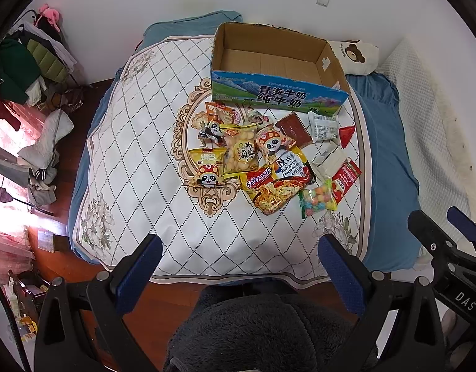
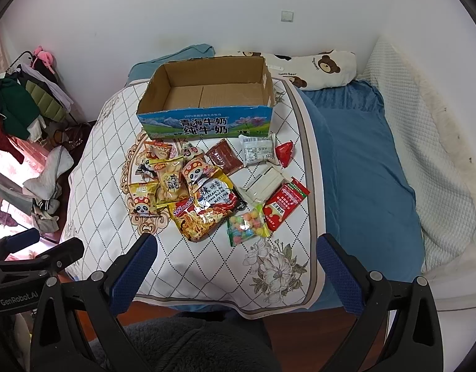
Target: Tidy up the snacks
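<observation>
Bedroom: bed (image 2: 361, 161), pillow (image 2: 324, 68), clothes rack (image 2: 24, 99)

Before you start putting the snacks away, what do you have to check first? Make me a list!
1. Cardboard box is empty with its top open: ok.
2. Left gripper is open, holding nothing: ok.
3. Right gripper is open, holding nothing: ok.
4. Snacks all lie outside the box, on the patterned mat: ok.
5. Candy bag lies nearest, with nothing on top: ok.
6. Noodle packs overlap each other: not ok for a clean grab.
</observation>
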A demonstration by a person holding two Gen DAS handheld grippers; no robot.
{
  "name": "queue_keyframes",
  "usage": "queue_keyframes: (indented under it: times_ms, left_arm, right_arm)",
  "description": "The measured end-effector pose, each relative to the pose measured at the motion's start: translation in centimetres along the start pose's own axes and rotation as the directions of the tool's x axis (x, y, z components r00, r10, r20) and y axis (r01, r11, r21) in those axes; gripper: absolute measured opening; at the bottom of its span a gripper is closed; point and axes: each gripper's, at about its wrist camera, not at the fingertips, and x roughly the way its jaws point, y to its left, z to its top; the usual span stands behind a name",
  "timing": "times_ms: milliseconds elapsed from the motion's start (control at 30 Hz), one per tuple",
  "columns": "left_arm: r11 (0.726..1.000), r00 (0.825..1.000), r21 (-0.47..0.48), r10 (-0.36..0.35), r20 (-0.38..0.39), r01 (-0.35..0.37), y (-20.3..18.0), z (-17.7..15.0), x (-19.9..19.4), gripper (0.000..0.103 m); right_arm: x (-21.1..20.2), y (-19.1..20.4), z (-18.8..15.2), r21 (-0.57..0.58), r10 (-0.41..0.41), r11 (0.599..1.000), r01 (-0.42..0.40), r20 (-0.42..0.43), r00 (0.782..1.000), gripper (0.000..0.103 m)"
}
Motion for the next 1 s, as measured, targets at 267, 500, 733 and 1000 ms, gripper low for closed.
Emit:
queue_keyframes:
  times_ms: [267, 500, 733, 1000]
  left_arm:
    - [1.000, 1.000, 0.002, 0.000, 0.000, 0.000, 0.11, -0.01, -0.05, 0.103]
    - [1.000, 1.000, 0.000, -0.001, 0.001, 0.001, 0.16, -0.08, -0.18, 0.103]
    - [1.000, 1.000, -0.006, -0.001, 0.008, 0.001, 0.33, -0.26, -0.50, 0.103]
    - [1.000, 1.000, -0.006, -0.001, 0.008, 0.001, 0.32, -0.27, -0.41, 0.103]
  right_arm:
    - [0.01, 0.04, -0.03, -0.001, -0.001, 1.000, 0.001, -0.002, 1.000, 0.103]
    - [-0.16, 0.01, -0.04, -0.004, -0.003, 1.000, 0.003, -0.001, 1.000, 0.103]
    - [-0.07, 0.04, -0.13, -0.003, -0.002, 1.000, 0.002, 0.001, 1.000, 0.103]
    - [-0.13, -0.22, -0.02, -0.001, 0.002, 1.000, -0.002, -0.004, 1.000, 0.103]
